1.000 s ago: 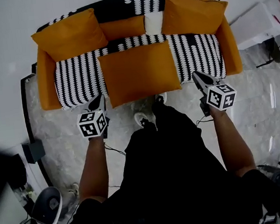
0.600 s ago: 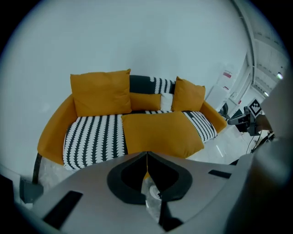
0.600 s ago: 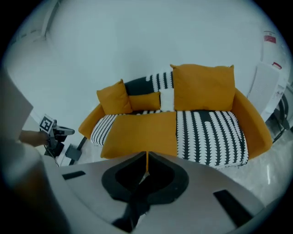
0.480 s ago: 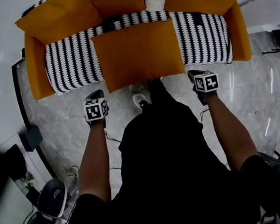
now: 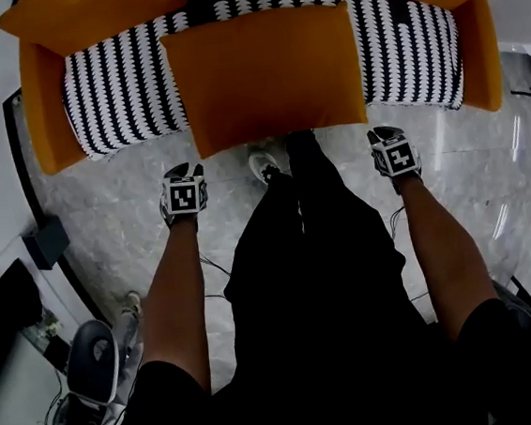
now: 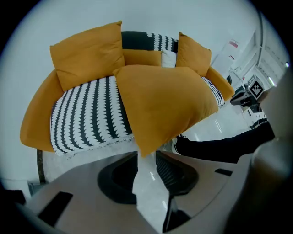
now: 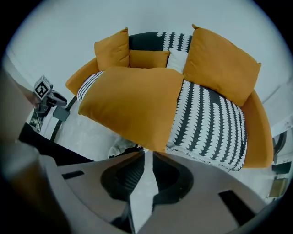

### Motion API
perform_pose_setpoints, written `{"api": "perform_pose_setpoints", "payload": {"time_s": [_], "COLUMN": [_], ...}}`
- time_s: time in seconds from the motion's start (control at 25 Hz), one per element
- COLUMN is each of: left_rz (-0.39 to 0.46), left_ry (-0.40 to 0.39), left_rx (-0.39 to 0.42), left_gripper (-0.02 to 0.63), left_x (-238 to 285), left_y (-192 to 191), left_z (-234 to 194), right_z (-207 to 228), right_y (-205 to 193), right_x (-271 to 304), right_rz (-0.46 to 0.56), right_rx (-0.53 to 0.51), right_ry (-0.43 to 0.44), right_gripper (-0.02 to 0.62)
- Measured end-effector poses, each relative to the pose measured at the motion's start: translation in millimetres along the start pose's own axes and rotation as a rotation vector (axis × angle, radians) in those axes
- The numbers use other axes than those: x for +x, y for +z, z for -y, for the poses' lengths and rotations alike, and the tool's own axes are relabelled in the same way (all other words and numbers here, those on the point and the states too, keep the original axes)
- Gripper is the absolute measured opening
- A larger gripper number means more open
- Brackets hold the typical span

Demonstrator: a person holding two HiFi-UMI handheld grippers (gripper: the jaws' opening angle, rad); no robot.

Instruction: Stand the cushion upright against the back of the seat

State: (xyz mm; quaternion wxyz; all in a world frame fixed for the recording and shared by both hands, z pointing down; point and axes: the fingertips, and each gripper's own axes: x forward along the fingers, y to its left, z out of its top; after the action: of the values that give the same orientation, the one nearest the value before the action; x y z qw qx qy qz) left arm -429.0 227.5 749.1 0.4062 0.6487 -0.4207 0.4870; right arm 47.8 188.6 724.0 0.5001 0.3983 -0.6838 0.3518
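The big square orange fabric cushion (image 5: pixel 265 75) lies flat on the seat of the black-and-white patterned sofa (image 5: pixel 123 109). It overhangs the seat's front edge, and its width runs along that edge. One front corner sits just ahead of each gripper, neither nearer. The left gripper (image 6: pixel 146 155) has just been opening its jaws, with nothing between them. The right gripper (image 7: pixel 148 154) is closed and empty. No writing is readable.

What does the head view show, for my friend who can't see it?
A big orange cushion lies flat on a black-and-white striped sofa, overhanging its front edge. A person stands before it with the left gripper and right gripper low over the marble floor, touching nothing; the left jaws have just been opening, empty.
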Motion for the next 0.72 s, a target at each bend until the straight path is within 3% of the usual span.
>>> {"api": "perform_pose_setpoints", "payload": {"time_s": [0.04,0.12,0.24,0.52,0.72], "left_rz": [-0.014,-0.041,-0.075,-0.106,-0.111], "left_ry": [-0.008,-0.019,-0.038,-0.034,-0.035], "left_rx": [-0.001,0.005,0.025,0.076,0.117], "left_gripper": [0.131,0.135,0.144,0.16,0.161], "left_x": [9.3,25.4,47.3,87.0,101.9], "left_y": [-5.3,-16.1,-26.0,-26.5,-20.8], "left_z": [-0.2,-0.3,0.0,-5.5,-2.6], "right_z": [2.1,4.7,8.7,20.9,34.3], "right_y": [-5.1,-16.6,-25.0,-26.0,-35.3], "right_x": [4.8,13.4,25.3,75.8,96.2], "right_rz": [-0.012,-0.042,-0.077,-0.147,-0.253], "right_rx": [-0.003,-0.01,-0.038,-0.154,-0.231], "right_ry": [-0.005,-0.014,-0.033,-0.048,-0.084], "right_gripper": [0.046,0.116,0.146,0.167,0.167]}}
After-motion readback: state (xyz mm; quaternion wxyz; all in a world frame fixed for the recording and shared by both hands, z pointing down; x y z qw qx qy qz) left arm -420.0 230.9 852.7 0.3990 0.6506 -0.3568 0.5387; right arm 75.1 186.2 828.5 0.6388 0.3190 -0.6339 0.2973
